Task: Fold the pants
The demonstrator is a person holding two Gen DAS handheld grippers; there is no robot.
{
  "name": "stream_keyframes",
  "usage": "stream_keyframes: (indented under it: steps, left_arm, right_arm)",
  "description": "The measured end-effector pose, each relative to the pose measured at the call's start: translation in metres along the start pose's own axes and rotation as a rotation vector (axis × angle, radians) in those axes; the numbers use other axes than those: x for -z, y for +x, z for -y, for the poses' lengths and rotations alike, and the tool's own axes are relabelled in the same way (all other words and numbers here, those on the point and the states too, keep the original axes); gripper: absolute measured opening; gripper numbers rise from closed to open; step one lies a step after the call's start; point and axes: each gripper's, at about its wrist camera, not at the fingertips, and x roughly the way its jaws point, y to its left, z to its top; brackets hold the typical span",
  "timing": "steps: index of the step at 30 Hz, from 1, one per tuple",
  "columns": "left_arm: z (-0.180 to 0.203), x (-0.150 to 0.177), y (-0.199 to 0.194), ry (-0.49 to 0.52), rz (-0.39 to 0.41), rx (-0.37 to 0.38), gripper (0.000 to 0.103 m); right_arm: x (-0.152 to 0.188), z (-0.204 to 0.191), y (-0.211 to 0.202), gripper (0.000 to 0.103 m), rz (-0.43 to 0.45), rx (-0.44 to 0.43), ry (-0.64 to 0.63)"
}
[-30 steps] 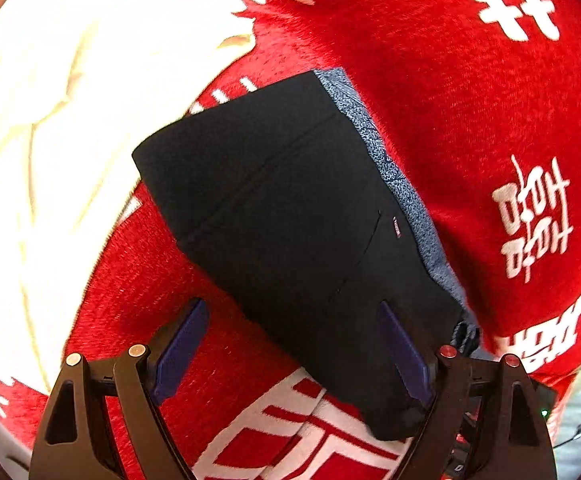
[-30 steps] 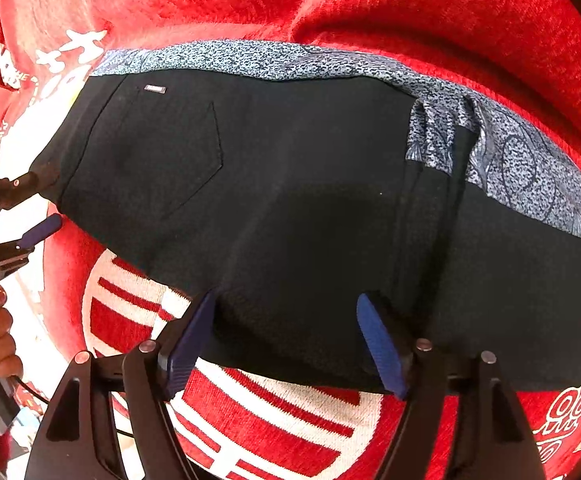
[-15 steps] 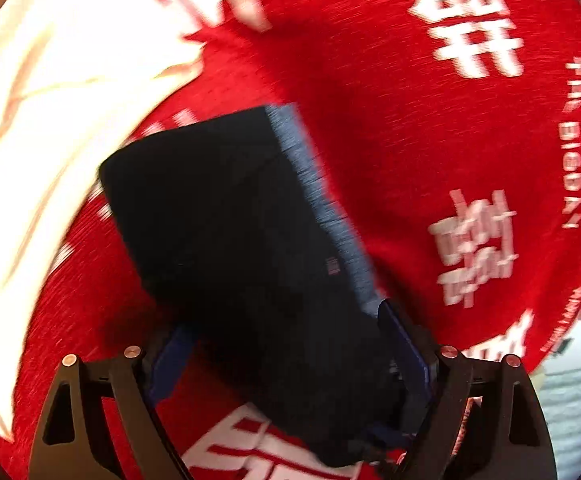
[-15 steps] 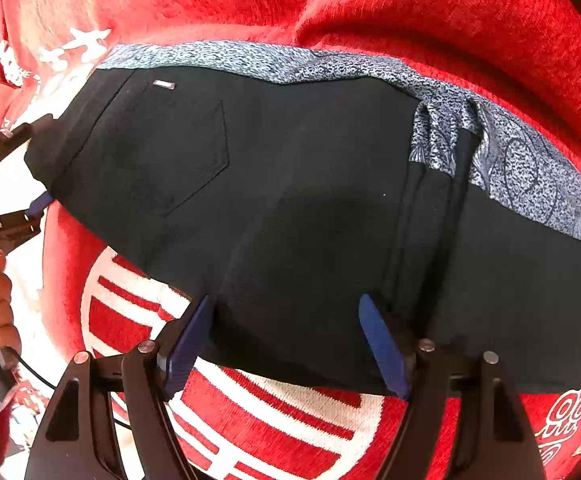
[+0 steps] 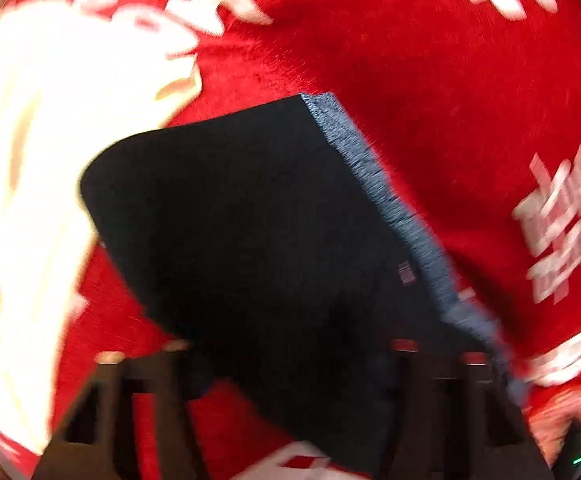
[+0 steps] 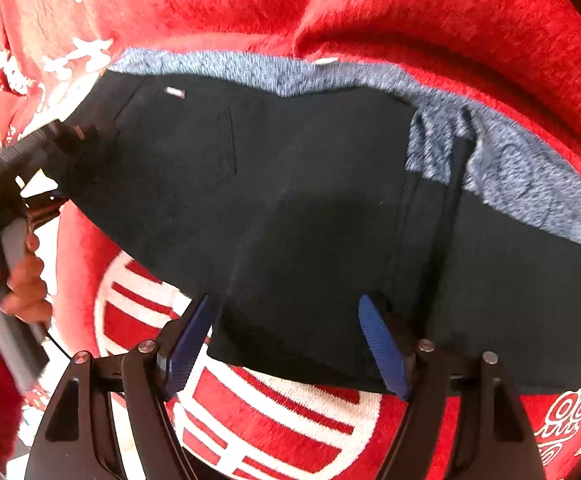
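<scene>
The black pants (image 6: 310,208) with a blue-grey patterned waistband (image 6: 290,76) lie flat on a red blanket. In the left wrist view the pants (image 5: 258,240) are blurred and cover the space between my left gripper's jaws (image 5: 290,364), which stand wide apart over the pants' near end. The left gripper (image 6: 46,160) also shows at the far left of the right wrist view, at the pants' left end. My right gripper (image 6: 286,344) is open, its blue pads straddling the pants' near edge without pinching it.
The red blanket (image 6: 330,8) with white characters covers the surface. A white cloth (image 5: 30,160) lies to the left of the pants. A hand (image 6: 18,280) holds the left gripper's handle at the left edge.
My left gripper has moved forward onto the pants' end, so the cloth now covers its pads. The right gripper has barely moved.
</scene>
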Motion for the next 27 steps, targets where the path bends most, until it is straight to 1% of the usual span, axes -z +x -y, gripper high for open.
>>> stream_keyframes:
  steps: [1, 2, 3, 4, 7, 8, 10, 12, 13, 15, 16, 18, 20, 22, 23, 27]
  left_arm:
    - [0.004, 0.002, -0.002, 0.032, 0.007, -0.02, 0.034]
    - [0.007, 0.004, -0.006, 0.061, 0.02, -0.033, 0.034]
    - [0.014, 0.007, -0.01, 0.111, 0.036, -0.056, 0.032]
    - [0.019, 0.012, -0.019, 0.183, 0.062, -0.095, 0.032]
    - [0.053, 0.034, -0.029, 0.389, 0.142, -0.196, 0.032]
    - [0.063, 0.042, -0.032, 0.447, 0.165, -0.222, 0.032]
    - [0.072, 0.052, -0.036, 0.516, 0.194, -0.254, 0.032]
    - [0.079, 0.06, -0.037, 0.573, 0.215, -0.281, 0.032]
    - [0.083, 0.061, -0.037, 0.595, 0.222, -0.293, 0.032]
    - [0.086, 0.064, -0.037, 0.616, 0.23, -0.304, 0.032]
    - [0.088, 0.065, -0.037, 0.623, 0.233, -0.306, 0.032]
    - [0.089, 0.068, -0.041, 0.64, 0.24, -0.314, 0.032]
    - [0.091, 0.072, -0.043, 0.649, 0.246, -0.321, 0.032]
    - [0.092, 0.072, -0.045, 0.654, 0.254, -0.324, 0.032]
    - [0.093, 0.073, -0.046, 0.657, 0.257, -0.325, 0.032]
    - [0.1, 0.078, -0.047, 0.655, 0.264, -0.325, 0.032]
  right_arm:
    - [-0.004, 0.002, -0.008, 0.079, 0.009, -0.003, 0.005]
    - [-0.009, 0.003, -0.016, 0.079, 0.018, -0.012, 0.009]
    - [-0.014, 0.004, -0.024, 0.079, 0.027, -0.026, 0.015]
    - [-0.019, 0.005, -0.029, 0.079, 0.029, -0.036, 0.019]
    - [-0.048, 0.005, -0.049, 0.079, 0.021, -0.1, 0.029]
    - [-0.065, -0.001, -0.056, 0.079, 0.018, -0.125, 0.013]
    - [-0.089, -0.015, -0.065, 0.08, 0.008, -0.15, -0.035]
    - [-0.121, -0.044, -0.07, 0.082, -0.022, -0.183, -0.108]
    - [-0.138, -0.062, -0.07, 0.082, -0.05, -0.205, -0.15]
    - [-0.162, -0.096, -0.064, 0.086, -0.115, -0.233, -0.205]
    - [-0.173, -0.117, -0.058, 0.087, -0.164, -0.243, -0.238]
    - [-0.182, -0.147, -0.05, 0.087, -0.217, -0.234, -0.279]
    - [-0.196, -0.178, -0.032, 0.087, -0.282, -0.207, -0.317]
    - [-0.202, -0.198, -0.017, 0.087, -0.324, -0.178, -0.332]
    - [-0.207, -0.209, -0.005, 0.087, -0.354, -0.143, -0.348]
    - [-0.207, -0.221, 0.03, 0.087, -0.435, -0.023, -0.39]
